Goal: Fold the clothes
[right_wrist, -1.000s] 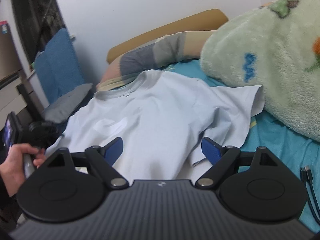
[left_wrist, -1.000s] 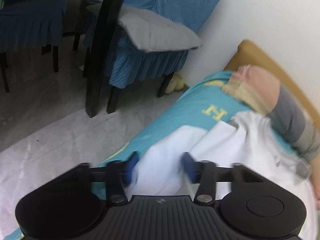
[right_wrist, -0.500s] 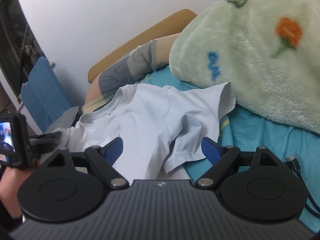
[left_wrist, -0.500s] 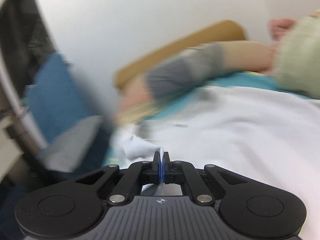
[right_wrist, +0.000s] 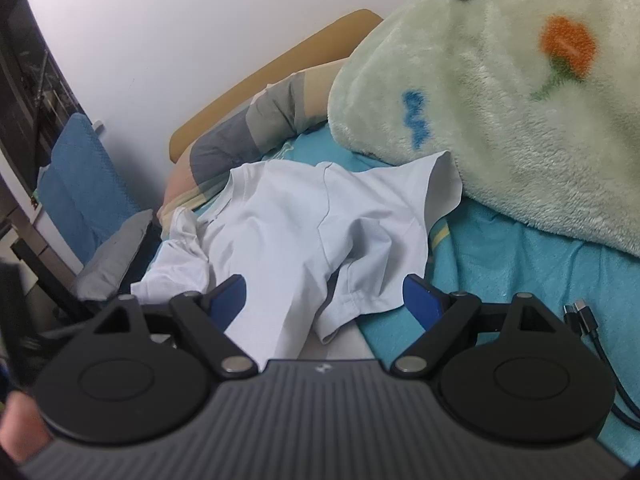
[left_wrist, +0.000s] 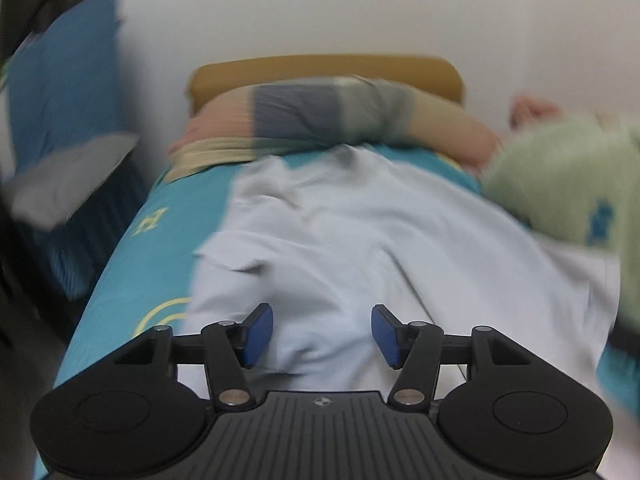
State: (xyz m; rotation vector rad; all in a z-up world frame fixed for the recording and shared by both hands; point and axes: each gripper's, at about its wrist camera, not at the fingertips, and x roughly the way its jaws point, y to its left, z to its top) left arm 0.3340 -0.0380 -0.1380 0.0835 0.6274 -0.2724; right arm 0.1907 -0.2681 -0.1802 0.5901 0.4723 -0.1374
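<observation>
T-shirt lay rumpled on the teal bedsheet, its left sleeve already thrown inward. Half a second earlier the left gripper had pinched that cloth; now it was spread and empty, like the right gripper, so the right sleeve probably comes next.

wall: plain white
headboard: tan – against wall
chair: blue cover, grey cushion – left of bed

place: home bedroom | cues: bed, headboard, pillow, fleece blanket
</observation>
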